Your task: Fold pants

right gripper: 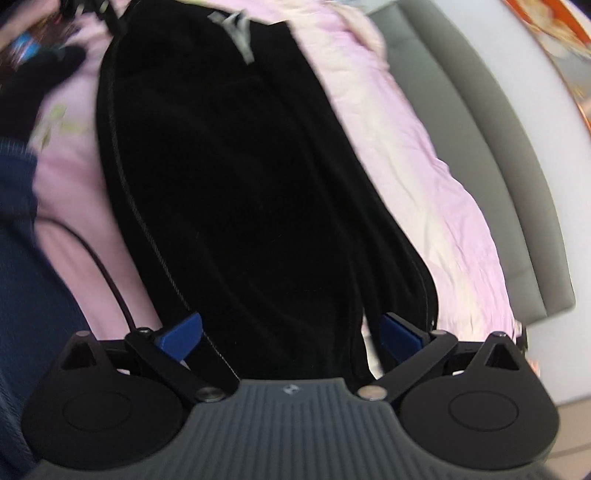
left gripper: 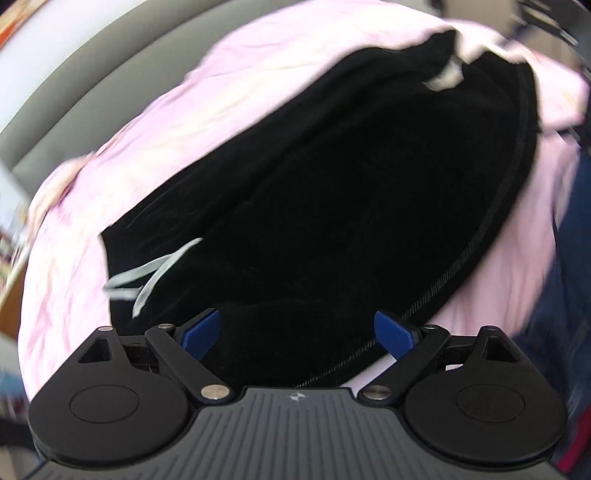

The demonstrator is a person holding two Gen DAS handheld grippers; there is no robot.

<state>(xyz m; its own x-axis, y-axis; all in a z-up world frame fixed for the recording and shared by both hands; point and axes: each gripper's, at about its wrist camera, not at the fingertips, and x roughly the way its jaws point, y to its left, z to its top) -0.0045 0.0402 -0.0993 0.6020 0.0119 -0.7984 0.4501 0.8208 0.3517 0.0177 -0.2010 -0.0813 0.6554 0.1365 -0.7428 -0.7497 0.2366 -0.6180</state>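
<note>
The black pants (left gripper: 332, 192) lie lengthwise on a pink bedcover (left gripper: 155, 129), with the pale grey drawstrings (left gripper: 155, 269) at the left end. A ribbed side seam runs along their right edge. My left gripper (left gripper: 297, 332) is open, its blue fingertips (left gripper: 203, 332) spread wide over the near edge of the fabric. In the right wrist view the pants (right gripper: 240, 184) stretch away from me, the drawstrings (right gripper: 240, 33) at the far end. My right gripper (right gripper: 291, 334) is open too, with the pants' near end between its spread fingers. The picture is blurred.
A grey padded backrest (right gripper: 498, 147) borders the pink bedcover (right gripper: 424, 177) on its far side. A person's dark blue clothing (right gripper: 22, 277) is close at the left, and a thin black cable (right gripper: 107, 273) lies on the cover beside it.
</note>
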